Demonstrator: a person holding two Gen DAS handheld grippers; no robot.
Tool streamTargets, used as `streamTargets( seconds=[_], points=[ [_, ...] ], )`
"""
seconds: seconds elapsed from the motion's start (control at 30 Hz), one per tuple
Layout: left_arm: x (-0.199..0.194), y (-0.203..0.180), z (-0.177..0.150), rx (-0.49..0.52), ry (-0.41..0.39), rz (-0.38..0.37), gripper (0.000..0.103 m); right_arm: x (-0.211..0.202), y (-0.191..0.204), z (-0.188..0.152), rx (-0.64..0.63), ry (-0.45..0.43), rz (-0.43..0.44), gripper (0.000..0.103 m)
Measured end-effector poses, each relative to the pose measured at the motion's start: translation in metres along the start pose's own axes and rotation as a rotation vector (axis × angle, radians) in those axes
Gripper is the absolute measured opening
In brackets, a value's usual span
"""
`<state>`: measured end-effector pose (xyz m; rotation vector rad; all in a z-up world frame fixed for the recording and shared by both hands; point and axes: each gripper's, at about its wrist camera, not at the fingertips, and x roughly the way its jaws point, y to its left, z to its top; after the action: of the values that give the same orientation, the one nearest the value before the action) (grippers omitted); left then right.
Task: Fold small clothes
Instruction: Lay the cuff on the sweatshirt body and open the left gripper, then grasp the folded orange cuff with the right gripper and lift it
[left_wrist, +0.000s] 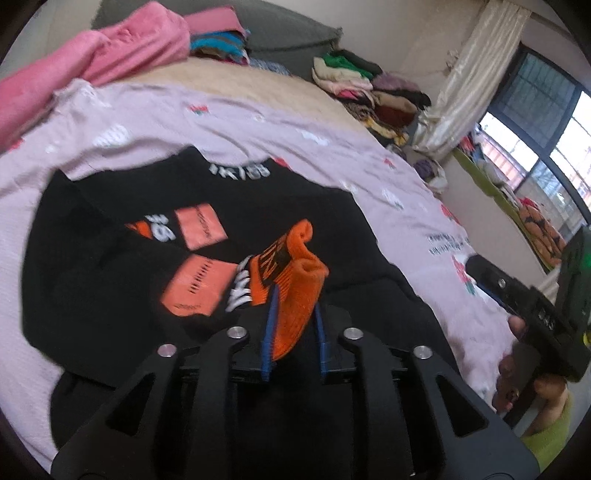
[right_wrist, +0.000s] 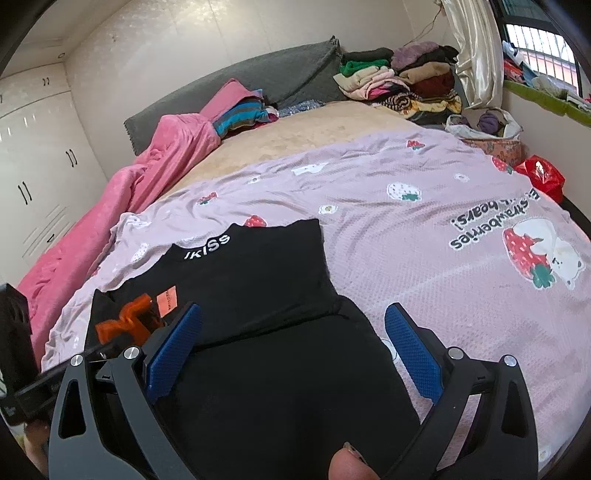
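Observation:
A black sweater (left_wrist: 122, 266) with orange patches lies flat on a lilac strawberry-print sheet (left_wrist: 258, 122). My left gripper (left_wrist: 293, 314) is shut on the sweater's orange cuff (left_wrist: 295, 273) and holds it over the chest print. In the right wrist view the same sweater (right_wrist: 258, 280) lies with its right sleeve folded in, and the orange cuff (right_wrist: 127, 317) shows at the left. My right gripper (right_wrist: 291, 336) is open and empty above the sweater's lower right part. It also shows at the right edge of the left wrist view (left_wrist: 517, 295).
A pink blanket (right_wrist: 147, 170) lies along the left of the bed. Piles of folded clothes (right_wrist: 399, 81) stand at the head of the bed by a grey headboard (right_wrist: 258, 77). A curtain (left_wrist: 465, 74) and window are at the right. A red bag (right_wrist: 541, 173) sits by the bed edge.

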<state>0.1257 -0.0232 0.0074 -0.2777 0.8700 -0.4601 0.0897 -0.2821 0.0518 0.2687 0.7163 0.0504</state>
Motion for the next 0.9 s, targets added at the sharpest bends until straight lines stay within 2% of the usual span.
streamTargets(
  seconds=[0.03,0.07,0.2,0.27,0.33,0.4,0.43,0.5,0.53,0.57,0.67,0.7,0.77,0.8,0.83,0.87,0.9],
  points=[
    [0.002,-0.001,-0.002,0.001,0.017,-0.02,0.023,0.002,-0.001,0.0,0.005,0.009,0.0,0.099],
    [0.003,-0.002,-0.003,0.004,0.024,-0.03,0.033,0.005,-0.002,-0.001,0.01,0.016,0.001,0.099],
    [-0.002,-0.002,-0.005,0.021,0.033,-0.021,0.044,0.018,-0.001,-0.005,0.02,0.064,0.012,0.099],
    [-0.008,0.004,-0.004,0.01,0.022,-0.007,0.056,0.029,0.005,-0.01,0.012,0.105,0.032,0.099],
    [-0.015,0.01,-0.002,0.009,0.011,0.047,0.063,0.037,0.014,-0.015,-0.003,0.138,0.06,0.099],
    [-0.022,0.02,0.001,-0.004,-0.001,0.113,0.078,0.045,0.027,-0.022,-0.017,0.171,0.098,0.099],
    [-0.026,0.025,0.002,-0.013,-0.009,0.143,0.08,0.05,0.036,-0.026,-0.031,0.192,0.126,0.098],
    [-0.036,0.037,0.005,-0.03,-0.036,0.207,0.094,0.057,0.054,-0.033,-0.066,0.215,0.151,0.098],
    [-0.041,0.042,0.006,-0.038,-0.052,0.24,0.093,0.063,0.064,-0.038,-0.091,0.234,0.169,0.095],
    [-0.044,0.047,0.008,-0.045,-0.063,0.267,0.093,0.068,0.074,-0.043,-0.111,0.253,0.187,0.086],
    [-0.056,0.064,0.011,-0.077,-0.074,0.309,0.093,0.083,0.088,-0.053,-0.117,0.299,0.211,0.081],
    [-0.06,0.069,0.011,-0.088,-0.081,0.316,0.093,0.086,0.089,-0.055,-0.111,0.308,0.217,0.076],
    [-0.067,0.076,0.011,-0.106,-0.092,0.327,0.093,0.095,0.093,-0.061,-0.097,0.33,0.226,0.056],
    [-0.071,0.081,0.012,-0.12,-0.099,0.33,0.093,0.098,0.095,-0.064,-0.1,0.335,0.218,0.049],
    [-0.076,0.084,0.012,-0.132,-0.105,0.331,0.093,0.1,0.098,-0.065,-0.107,0.331,0.222,0.037],
    [-0.081,0.089,0.012,-0.143,-0.113,0.332,0.093,0.101,0.099,-0.065,-0.11,0.328,0.227,0.032],
    [-0.083,0.091,0.012,-0.148,-0.119,0.336,0.093,0.1,0.101,-0.063,-0.112,0.321,0.241,0.022]
  ],
)
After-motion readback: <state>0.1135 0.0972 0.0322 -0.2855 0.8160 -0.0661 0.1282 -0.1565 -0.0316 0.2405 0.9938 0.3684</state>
